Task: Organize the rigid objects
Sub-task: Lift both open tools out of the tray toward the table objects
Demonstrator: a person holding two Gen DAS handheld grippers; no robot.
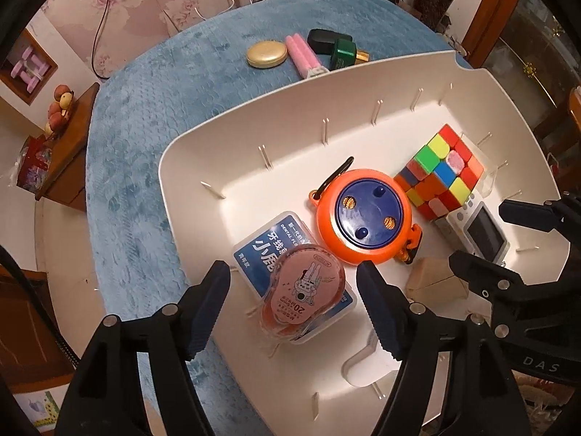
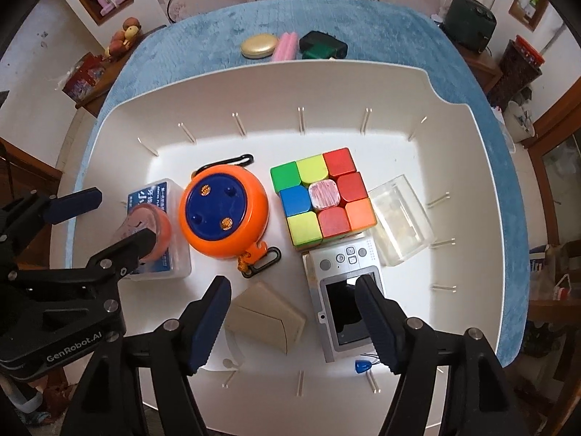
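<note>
Pink and translucent, the tape dispenser lies atop the blue floss box at the white bin's left end, directly beneath the left hand-held gripper, whose jaws stand released either side of it without touching. Its long axis runs between them, tapered end toward the orange reel. The right hand-held gripper, also released, hangs over the beige block and silver camera.

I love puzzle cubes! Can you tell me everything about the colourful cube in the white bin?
The cube is a glossy plastic three-by-three puzzle, scrambled: green, yellow, red, blue and orange squares on top, with a scratched pinkish-white centre. It sits flat in the white bin, beside the orange reel, touching the silver camera and a clear box.
</note>
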